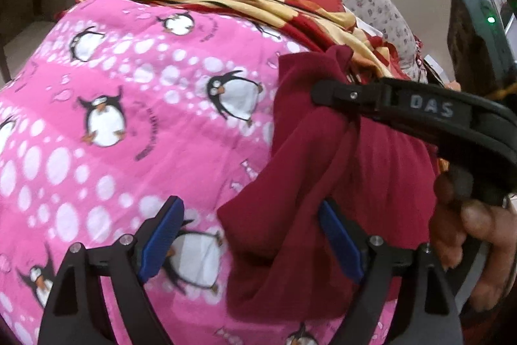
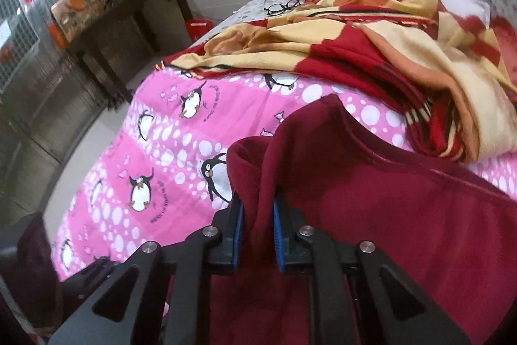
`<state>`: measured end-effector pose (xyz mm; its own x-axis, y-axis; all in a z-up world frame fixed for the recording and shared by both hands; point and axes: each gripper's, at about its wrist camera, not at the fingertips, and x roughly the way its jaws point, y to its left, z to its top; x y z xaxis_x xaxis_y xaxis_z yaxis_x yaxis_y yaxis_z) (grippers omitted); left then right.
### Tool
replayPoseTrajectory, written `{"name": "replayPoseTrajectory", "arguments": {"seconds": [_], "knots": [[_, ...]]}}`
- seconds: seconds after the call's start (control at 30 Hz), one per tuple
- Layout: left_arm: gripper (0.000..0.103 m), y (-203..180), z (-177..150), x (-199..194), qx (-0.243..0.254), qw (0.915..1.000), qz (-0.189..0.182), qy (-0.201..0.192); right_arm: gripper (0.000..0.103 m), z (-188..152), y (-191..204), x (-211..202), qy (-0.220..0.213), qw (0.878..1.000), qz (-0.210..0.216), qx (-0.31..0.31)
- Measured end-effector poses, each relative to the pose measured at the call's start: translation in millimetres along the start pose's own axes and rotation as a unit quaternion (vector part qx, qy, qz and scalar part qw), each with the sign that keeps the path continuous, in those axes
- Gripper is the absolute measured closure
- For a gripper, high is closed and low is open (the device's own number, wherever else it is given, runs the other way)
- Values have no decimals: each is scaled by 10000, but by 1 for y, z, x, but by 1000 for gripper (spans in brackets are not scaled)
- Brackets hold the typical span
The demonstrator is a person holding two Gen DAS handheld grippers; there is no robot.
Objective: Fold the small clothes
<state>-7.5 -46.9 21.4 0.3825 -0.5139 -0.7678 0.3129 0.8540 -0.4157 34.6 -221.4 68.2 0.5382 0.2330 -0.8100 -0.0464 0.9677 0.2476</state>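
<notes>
The left gripper (image 1: 248,243) stood with its jaws wide over the pink penguin bedspread (image 1: 113,118), a fold of the maroon garment (image 1: 323,170) hanging between them, unpinched. At its two o'clock the right gripper (image 2: 257,228), whose body read "DAS" in the left wrist view, had its jaws narrow, clamped on a bunched ridge of that garment. A striped red-and-cream blanket (image 2: 371,50) lay at twelve o'clock.

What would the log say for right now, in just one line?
task: fold small clothes | left gripper: open, jaws beside maroon cloth | right gripper: shut on maroon cloth | surface: pink penguin bedspread
</notes>
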Motion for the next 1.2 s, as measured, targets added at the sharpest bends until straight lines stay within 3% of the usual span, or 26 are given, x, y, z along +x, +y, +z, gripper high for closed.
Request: {"name": "replayPoseTrajectory", "arguments": {"seconds": [0.1, 0.2, 0.3, 0.47, 0.57, 0.63, 0.73, 0.97, 1.2], "knots": [[15, -3, 4, 10, -1, 10000, -32, 29, 61, -1, 2, 0, 12, 10000, 21, 8], [34, -5, 6, 15, -25, 9998, -169, 92, 61, -2, 2, 1, 34, 10000, 59, 3], [39, -8, 6, 18, -20, 9999, -122, 64, 61, -3, 0, 2, 45, 9999, 121, 90], [58, -13, 4, 17, 98, 9999, -91, 9, 61, -4, -1, 5, 110, 9996, 194, 184], [64, -19, 4, 14, 184, 9998, -47, -48, 50, -2, 3, 6, 166, 9996, 112, 191], [66, -20, 4, 12, 199, 9998, -41, -80, 33, 0, 7, 5, 169, 9998, -54, 120], [67, -21, 4, 11, 191, 9998, -43, -93, 23, 4, 12, 6, 182, 9996, -233, -7], [68, -22, 2, 9, 224, 9997, 12, -138, 16, 11, 17, 28, 408, 9986, -344, -39], [68, -20, 0, 11, 191, 9997, 16, -123, 13, 11, 31, 47, 394, 9938, -921, -477]]}}
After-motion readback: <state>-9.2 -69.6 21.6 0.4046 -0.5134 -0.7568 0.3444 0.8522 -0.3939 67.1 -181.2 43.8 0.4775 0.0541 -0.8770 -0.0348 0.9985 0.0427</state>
